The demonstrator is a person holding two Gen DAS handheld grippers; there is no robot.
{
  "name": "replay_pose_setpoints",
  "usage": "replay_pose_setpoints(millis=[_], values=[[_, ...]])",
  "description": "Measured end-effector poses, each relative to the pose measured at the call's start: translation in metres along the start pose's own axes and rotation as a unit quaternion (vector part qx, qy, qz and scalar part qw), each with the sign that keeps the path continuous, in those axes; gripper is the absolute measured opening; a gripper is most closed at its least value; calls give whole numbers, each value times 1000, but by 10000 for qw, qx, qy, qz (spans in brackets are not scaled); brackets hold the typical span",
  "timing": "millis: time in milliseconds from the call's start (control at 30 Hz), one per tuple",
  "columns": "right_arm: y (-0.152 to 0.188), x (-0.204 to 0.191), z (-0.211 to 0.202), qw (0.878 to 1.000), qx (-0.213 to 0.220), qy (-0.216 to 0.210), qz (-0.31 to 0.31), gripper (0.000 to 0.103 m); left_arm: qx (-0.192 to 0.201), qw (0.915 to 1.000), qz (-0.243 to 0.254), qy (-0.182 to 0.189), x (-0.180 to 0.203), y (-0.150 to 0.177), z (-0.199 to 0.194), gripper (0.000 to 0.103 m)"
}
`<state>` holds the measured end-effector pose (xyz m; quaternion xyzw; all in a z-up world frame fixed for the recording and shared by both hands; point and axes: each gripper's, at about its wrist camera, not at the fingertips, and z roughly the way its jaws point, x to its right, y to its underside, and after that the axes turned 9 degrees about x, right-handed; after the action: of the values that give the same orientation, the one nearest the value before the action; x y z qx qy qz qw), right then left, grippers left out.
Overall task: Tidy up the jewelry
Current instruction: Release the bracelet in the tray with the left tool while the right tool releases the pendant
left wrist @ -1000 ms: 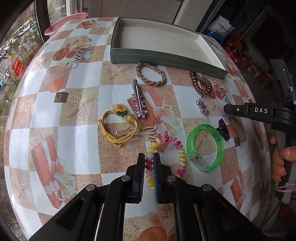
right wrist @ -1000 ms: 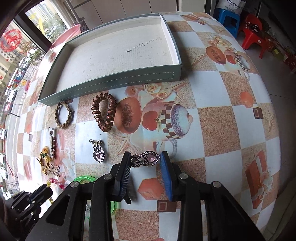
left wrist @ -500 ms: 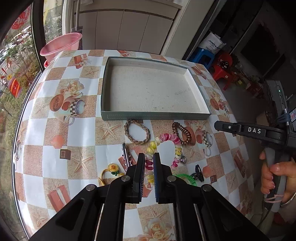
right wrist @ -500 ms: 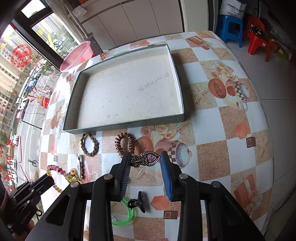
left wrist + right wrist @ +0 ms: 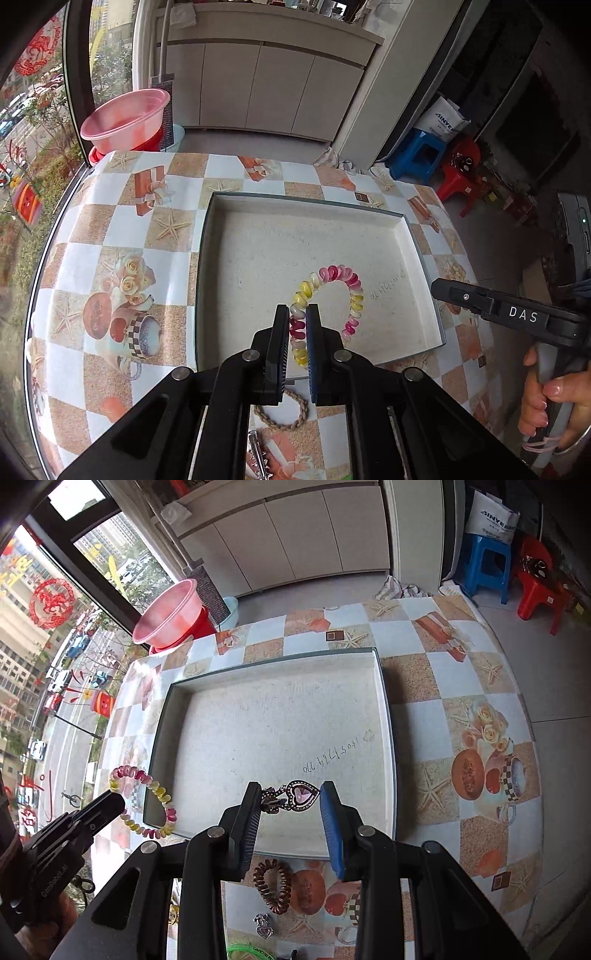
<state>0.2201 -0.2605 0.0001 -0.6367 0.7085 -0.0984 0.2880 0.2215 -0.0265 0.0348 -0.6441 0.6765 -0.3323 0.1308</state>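
My left gripper [image 5: 297, 317] is shut on a pink-and-yellow coil bracelet [image 5: 349, 284], which hangs above the near part of the green-walled tray [image 5: 202, 258]. It also shows in the right wrist view [image 5: 147, 782]. My right gripper [image 5: 290, 797] is shut on a heart-shaped pendant clip [image 5: 295, 796], held above the near part of the tray [image 5: 388, 738]. The tray's white floor is bare.
On the patterned table in front of the tray lie a braided beige band [image 5: 282, 411], a silver hair clip [image 5: 258, 458], a brown coil tie [image 5: 273, 884], a small heart pendant [image 5: 264, 926] and a green bangle [image 5: 247, 952]. A pink basin [image 5: 125, 114] stands beyond the table.
Both grippers have risen and moved forward from the table to above the tray, the left carrying the coil bracelet, the right carrying the heart clip.
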Motion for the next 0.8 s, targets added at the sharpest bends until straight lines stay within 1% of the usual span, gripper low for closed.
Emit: replay_pose_setpoints(millis=[233,400,600,800], values=[[-29,7,48,9999,-147,71,21,35,-164,9994,-61,-304,-2,-10,60,22],[-33,12,78,9994,-303,184,-6,35,-214,9980,215,-546,6,-12,92,22],[-29,20,100,9986,-429,301,-39,35,-284,9958,440,-751,10,-10,112,22],[-24,21,114,9978,-530,393,-111,35,-396,9923,535,-1048,7,-7,126,22]])
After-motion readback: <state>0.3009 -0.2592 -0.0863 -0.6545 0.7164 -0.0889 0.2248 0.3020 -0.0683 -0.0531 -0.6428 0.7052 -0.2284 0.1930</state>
